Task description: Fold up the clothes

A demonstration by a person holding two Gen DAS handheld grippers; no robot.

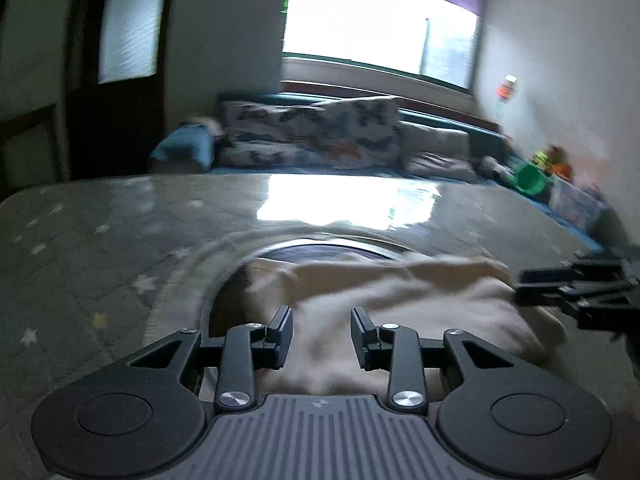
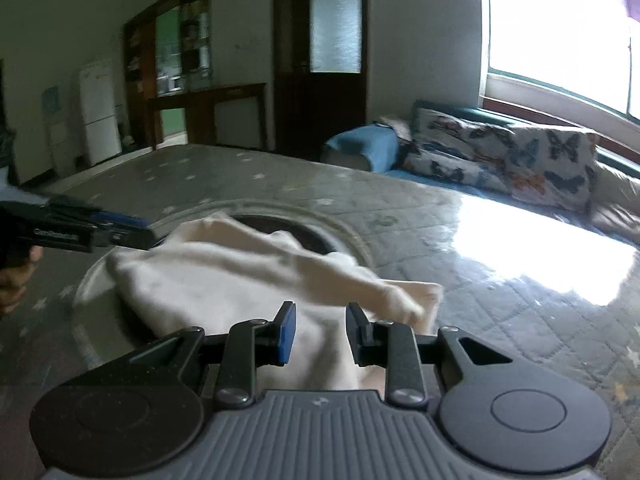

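Observation:
A cream garment [image 1: 400, 300] lies crumpled over a round dark inset in the grey star-patterned table [image 1: 100, 240]. It also shows in the right wrist view [image 2: 224, 276]. My left gripper [image 1: 321, 334] is open, just above the cloth's near edge, holding nothing. It shows at the left of the right wrist view [image 2: 132, 230], beside the cloth's far corner. My right gripper [image 2: 320, 330] is open over the near part of the cloth. It shows at the right edge of the left wrist view [image 1: 524, 288], at the cloth's right side.
The quilted table top [image 2: 480, 300] reflects bright window glare. Behind it stands a sofa with butterfly cushions [image 1: 312, 136] [image 2: 520, 156] and a blue cushion [image 2: 368, 148]. Toys and a green bucket [image 1: 530, 180] sit at the right. A dark door [image 2: 320, 60] and a white fridge [image 2: 98, 112] stand behind.

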